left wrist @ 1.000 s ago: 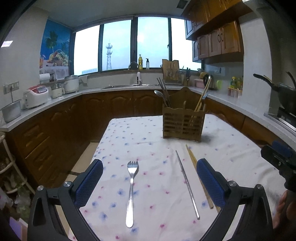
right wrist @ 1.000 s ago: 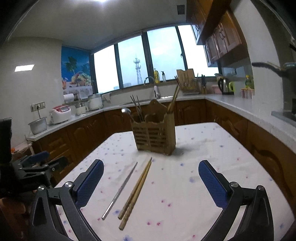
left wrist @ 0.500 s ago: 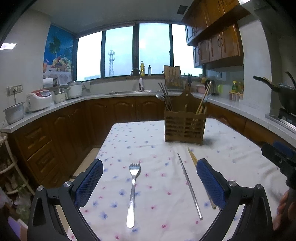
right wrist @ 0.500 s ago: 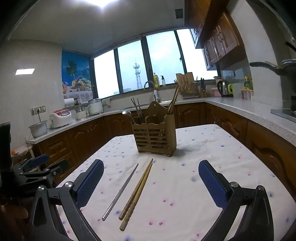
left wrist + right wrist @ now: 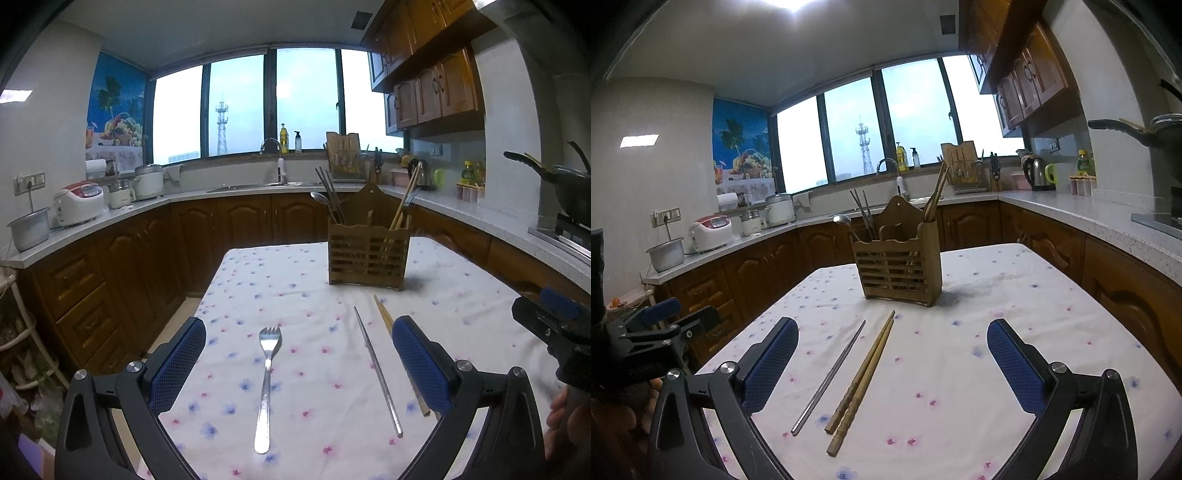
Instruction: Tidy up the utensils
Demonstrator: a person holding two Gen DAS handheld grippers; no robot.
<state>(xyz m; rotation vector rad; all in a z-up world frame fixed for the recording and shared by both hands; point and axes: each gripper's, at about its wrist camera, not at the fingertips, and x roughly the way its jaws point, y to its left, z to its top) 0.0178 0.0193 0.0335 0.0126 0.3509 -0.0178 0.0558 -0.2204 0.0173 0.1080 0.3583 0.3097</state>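
Both claws of mine hang spread wide over the near end of the table (image 5: 461,295), holding nothing; my left gripper (image 5: 298,363) has its blue pads (image 5: 177,363) well apart, and my right gripper (image 5: 892,369) stands the same, its pads (image 5: 1015,369) clear of everything; at the right edge of the left view I can see the right claw's dark frame, and at the left edge of the right view the left one's.

Between my left fingers a metal fork (image 5: 266,384) lies flat on the flowered tablecloth (image 5: 295,280), handle toward me, tines pointing away; to its right lies a single metal chopstick (image 5: 376,373), slanting, and just beyond that a pair of wooden chopsticks (image 5: 862,380) lying side by side, partly hidden behind my left claw's right pad in that view; in the right view the metal chopstick (image 5: 831,373) and the wooden pair lie between my fingers, near each other but apart.

Further along the cloth stands a slatted wooden utensil holder (image 5: 367,254), upright; a spoon (image 5: 320,197) and dark chopsticks lean out of its left compartment, pale wooden chopsticks out of its right.

Beyond the table runs a wooden-fronted kitchen counter (image 5: 110,218) with a rice cooker (image 5: 78,202), a sink tap (image 5: 272,146) under the windows, and a wok (image 5: 569,184) at the far right.
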